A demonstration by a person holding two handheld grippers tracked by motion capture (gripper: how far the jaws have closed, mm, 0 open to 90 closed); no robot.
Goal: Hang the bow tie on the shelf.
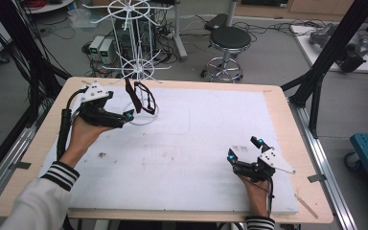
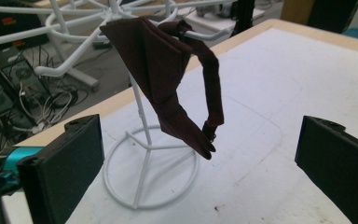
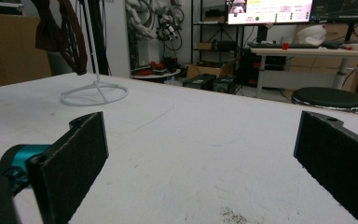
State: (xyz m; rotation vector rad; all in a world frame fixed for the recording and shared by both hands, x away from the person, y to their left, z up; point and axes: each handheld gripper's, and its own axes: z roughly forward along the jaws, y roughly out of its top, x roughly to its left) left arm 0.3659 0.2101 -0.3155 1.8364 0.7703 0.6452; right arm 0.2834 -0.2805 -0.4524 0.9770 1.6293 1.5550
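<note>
Count: one dark maroon bow tie [image 2: 168, 79], one white wire stand [image 2: 144, 158], two claws of mine.
Bow tie: it hangs from the top arm of the wire stand, at the far left of the surface [image 1: 211, 143]; the folded bow droops down and its strap loops beside it.
Left claw [image 1: 130, 115]: my jaws stand wide apart and grip nothing; they sit just short of the stand, level with the tie, which hangs free between and beyond them in the left gripper view.
Right claw [image 1: 244, 149]: jaws wide apart, nothing between them, low over the near right of the surface, well apart from the stand.
Around: a white foam sheet covers the surface; beyond the far edge stand a taller white wire rack [image 1: 134, 43] and a black stool [image 1: 229, 38] on the floor.
In the way: the stand's ring base lies below my left claw.
</note>
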